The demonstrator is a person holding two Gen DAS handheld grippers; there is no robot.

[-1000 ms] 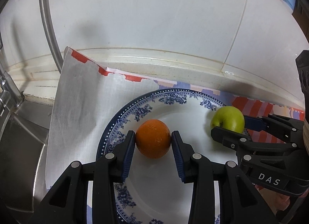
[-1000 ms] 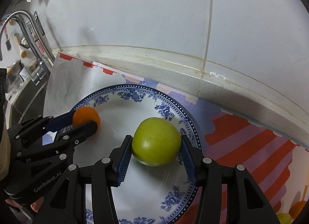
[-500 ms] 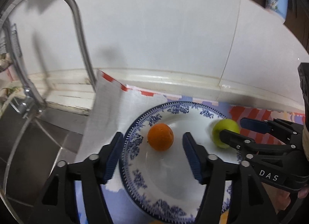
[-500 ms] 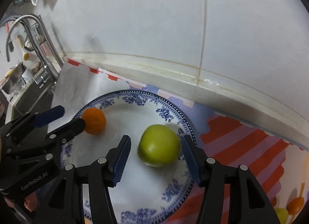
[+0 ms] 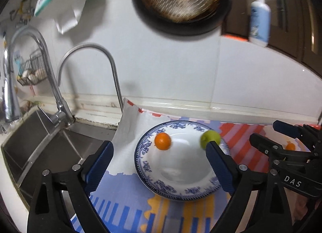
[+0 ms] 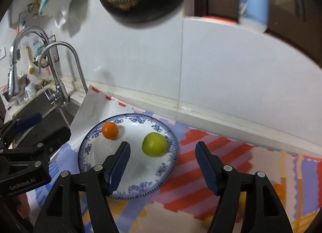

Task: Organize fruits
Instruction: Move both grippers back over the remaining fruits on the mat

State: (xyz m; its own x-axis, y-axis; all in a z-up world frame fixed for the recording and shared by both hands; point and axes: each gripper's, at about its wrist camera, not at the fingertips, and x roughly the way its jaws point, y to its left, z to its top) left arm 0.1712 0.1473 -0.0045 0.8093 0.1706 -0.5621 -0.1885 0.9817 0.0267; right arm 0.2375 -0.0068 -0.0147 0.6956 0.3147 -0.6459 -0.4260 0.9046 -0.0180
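Note:
An orange (image 5: 162, 141) and a green apple (image 5: 209, 137) lie apart on a white plate with a blue floral rim (image 5: 145, 164). The orange (image 6: 110, 130) is on its left part, the apple (image 6: 154, 144) on its right part. My left gripper (image 5: 160, 153) is open and empty, held back above the plate's near side. My right gripper (image 6: 162, 153) is open and empty, raised in front of the apple. Each gripper shows at the edge of the other's view.
The plate rests on a striped mat (image 6: 201, 172) with a white cloth (image 5: 128, 132) at its left. A steel sink (image 5: 40, 142) and faucet (image 5: 88, 52) stand to the left. The tiled wall (image 6: 221, 72) is behind. More small fruit (image 5: 290, 146) lies at the right.
Both grippers let go of their fruit, opened wide and pulled back and up from the plate. The orange and the apple stay on the plate.

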